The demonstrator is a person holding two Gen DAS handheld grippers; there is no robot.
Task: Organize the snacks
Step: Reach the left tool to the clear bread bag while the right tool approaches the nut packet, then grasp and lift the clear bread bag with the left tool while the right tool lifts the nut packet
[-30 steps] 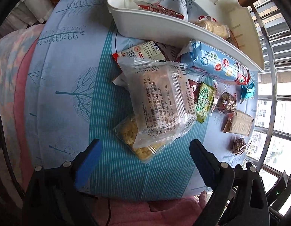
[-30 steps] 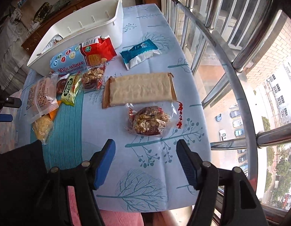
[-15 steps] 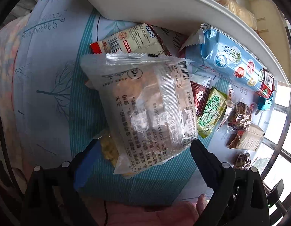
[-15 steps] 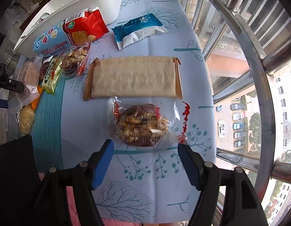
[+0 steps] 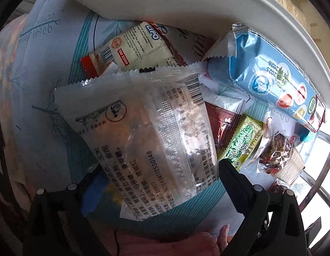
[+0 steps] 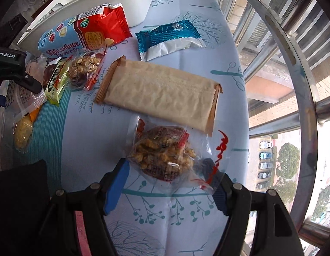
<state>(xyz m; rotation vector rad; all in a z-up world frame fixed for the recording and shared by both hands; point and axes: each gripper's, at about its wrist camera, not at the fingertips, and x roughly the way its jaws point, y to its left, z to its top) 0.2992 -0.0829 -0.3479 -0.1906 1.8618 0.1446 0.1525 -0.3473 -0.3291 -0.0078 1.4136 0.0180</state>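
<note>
A large clear packet with printed text lies on the blue tablecloth. Its lower end sits between the fingers of my left gripper, whose jaws are opening; the pads do not press on it. Behind it rises the white basket with snacks inside. In the right wrist view a clear packet of nut clusters lies between the fingers of my right gripper, which points down and stands open. The right finger shows through the wrapper's edge.
A long beige packet, a teal and white packet, a blue and red biscuit pack, a green bar and a second nut packet lie about. Metal window bars run along the table's right edge.
The left gripper has sunk toward the clear packet, which now reaches between its fingers. The right gripper has come down over the nut packet, which now lies between its fingers.
</note>
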